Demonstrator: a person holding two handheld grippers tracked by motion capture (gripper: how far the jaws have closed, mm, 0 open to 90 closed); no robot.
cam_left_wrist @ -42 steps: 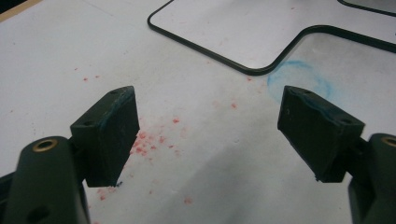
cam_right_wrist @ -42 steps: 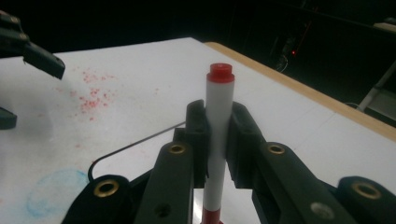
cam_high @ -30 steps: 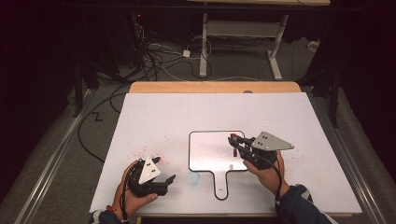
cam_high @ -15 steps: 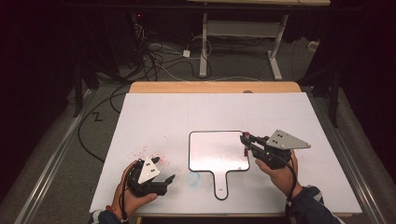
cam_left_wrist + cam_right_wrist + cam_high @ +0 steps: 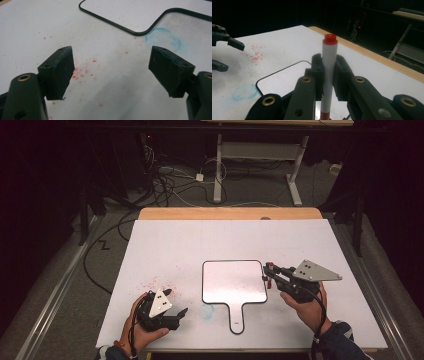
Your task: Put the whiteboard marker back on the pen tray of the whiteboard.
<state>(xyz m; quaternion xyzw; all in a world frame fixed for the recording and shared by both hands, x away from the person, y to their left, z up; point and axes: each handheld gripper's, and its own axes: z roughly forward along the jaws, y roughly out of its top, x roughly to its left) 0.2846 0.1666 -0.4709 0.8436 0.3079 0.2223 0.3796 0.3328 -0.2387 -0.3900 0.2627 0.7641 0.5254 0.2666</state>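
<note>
A small handled whiteboard lies flat on the white table. My right gripper hovers at the board's right edge, held in a hand. In the right gripper view its jaws are shut on a white marker with a red end, which stands upright between the pads. My left gripper rests low near the table's front left, left of the board's handle. Its jaws stand wide open over bare table with nothing between them. The board's corner lies just beyond them.
A blue smudge ring marks the table between the left gripper and the board's handle. Red specks are scattered beyond the left gripper. A wooden strip runs along the far edge. Cables and desk legs sit on the floor beyond.
My right gripper has moved to the right with the marker, from over the board's right part to its right edge. The left gripper has stayed put.
</note>
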